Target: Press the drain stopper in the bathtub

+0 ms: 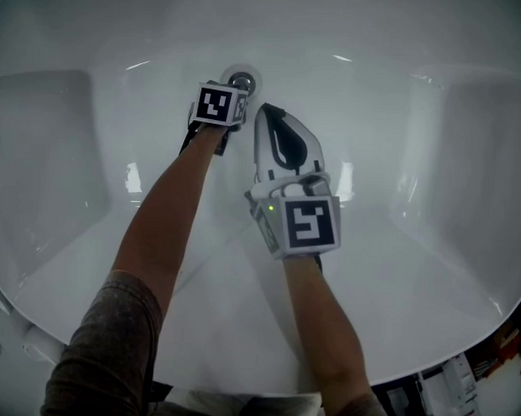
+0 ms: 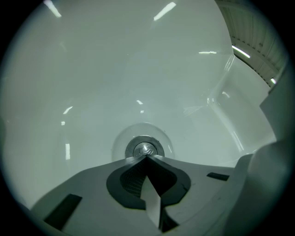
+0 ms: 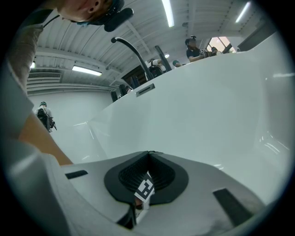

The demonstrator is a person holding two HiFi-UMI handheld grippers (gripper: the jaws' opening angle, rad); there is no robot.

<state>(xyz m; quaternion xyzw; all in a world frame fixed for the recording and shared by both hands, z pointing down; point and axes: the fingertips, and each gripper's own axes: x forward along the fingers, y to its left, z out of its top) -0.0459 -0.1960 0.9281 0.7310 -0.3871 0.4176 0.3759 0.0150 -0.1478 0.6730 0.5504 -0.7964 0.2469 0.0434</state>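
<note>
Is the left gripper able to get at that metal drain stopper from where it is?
Probably yes. The left gripper, jaws shut, points straight at the drain stopper, tips right at its near edge, with nothing between them. The right gripper sits off to one side.

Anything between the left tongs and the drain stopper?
Nothing visible. The left tongs, closed, have their tips right at the drain stopper's near edge. The right tongs, also closed, sit off to the side, out of that path.
</note>
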